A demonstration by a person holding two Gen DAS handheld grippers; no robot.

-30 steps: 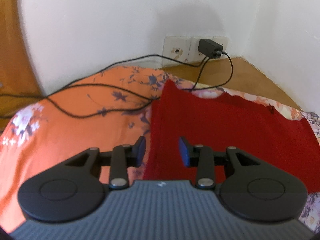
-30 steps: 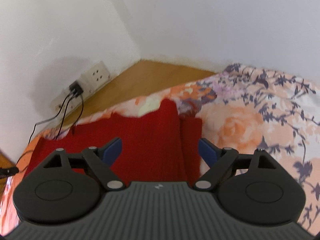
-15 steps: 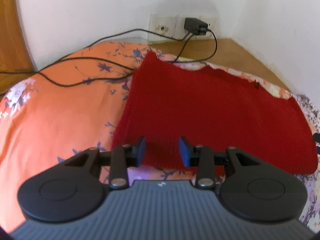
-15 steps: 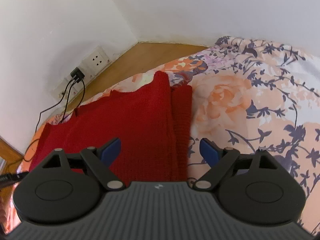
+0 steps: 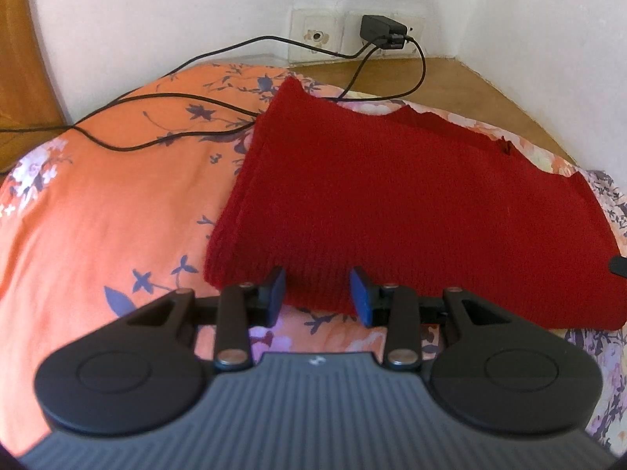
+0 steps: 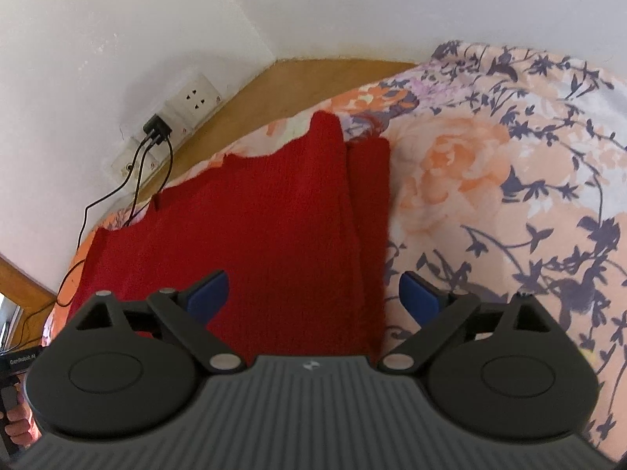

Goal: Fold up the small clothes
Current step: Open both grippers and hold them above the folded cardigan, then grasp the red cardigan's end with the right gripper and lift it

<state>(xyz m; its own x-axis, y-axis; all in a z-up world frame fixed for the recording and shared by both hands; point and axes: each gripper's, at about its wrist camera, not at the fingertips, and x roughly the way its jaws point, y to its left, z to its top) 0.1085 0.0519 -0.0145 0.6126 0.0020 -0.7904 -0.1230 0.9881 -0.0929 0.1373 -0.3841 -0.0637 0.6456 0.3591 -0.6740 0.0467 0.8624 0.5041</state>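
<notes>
A red knitted garment [image 5: 411,203] lies flat and partly folded on an orange floral bedsheet [image 5: 98,211]. My left gripper [image 5: 318,297] is open and empty, its blue pads either side of the garment's near hem by the left corner. In the right wrist view the same garment [image 6: 254,227] shows with a folded strip along its right edge. My right gripper [image 6: 313,299] is wide open and empty, low over the garment's near right edge.
Black cables [image 5: 156,117] run across the sheet from a charger [image 5: 382,31] plugged into wall sockets. A wooden bed frame edge [image 5: 490,94] and white walls close the corner. The left hand holding its gripper shows in the right wrist view [image 6: 15,423].
Both grippers have drawn back toward the garment's near edge. The left now frames the near hem, and the right has lowered over the right edge. Jaw openings are unchanged.
</notes>
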